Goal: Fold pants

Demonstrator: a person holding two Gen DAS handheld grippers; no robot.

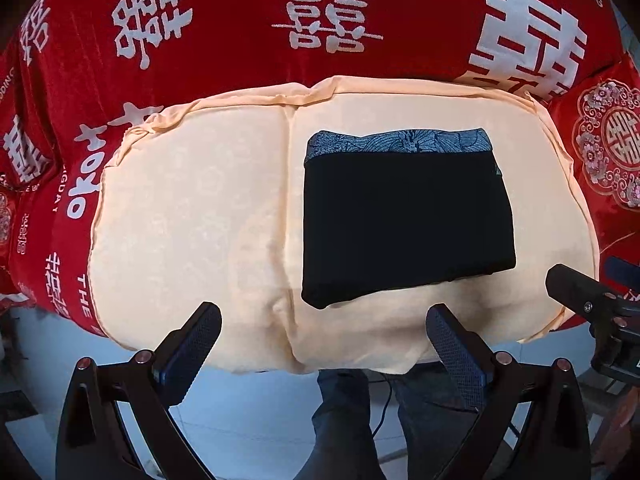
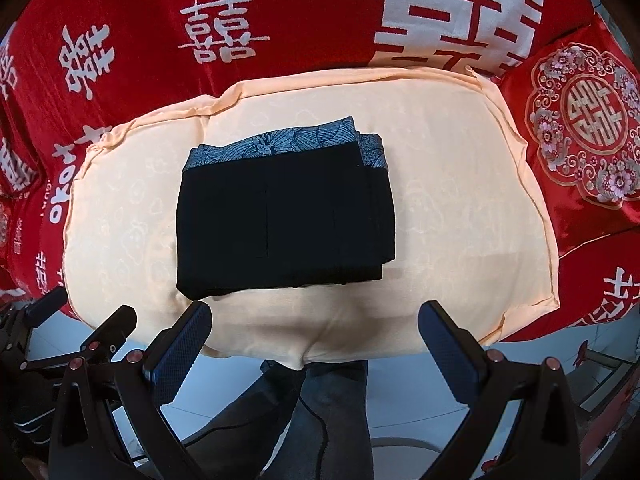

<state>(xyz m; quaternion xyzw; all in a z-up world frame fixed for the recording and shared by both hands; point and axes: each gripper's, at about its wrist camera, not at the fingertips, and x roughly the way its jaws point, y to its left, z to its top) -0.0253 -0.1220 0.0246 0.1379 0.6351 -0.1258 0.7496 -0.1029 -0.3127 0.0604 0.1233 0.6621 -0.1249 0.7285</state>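
pants (image 1: 404, 224) folded into a black rectangle, patterned blue waistband on far edge, lying flat on peach cushion (image 1: 192, 208) | left gripper (image 1: 324, 332) fingers spread wide, empty, held short of cushion's near edge | right gripper (image 2: 316, 328) likewise spread, empty | red bedspread (image 1: 240, 40) with white characters behind

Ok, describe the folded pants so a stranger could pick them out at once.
Start at the red bedspread with white characters, then the peach cushion lying on it. The pants are the black folded rectangle on that cushion, the only dark item there, with a blue-grey patterned band along the far edge.
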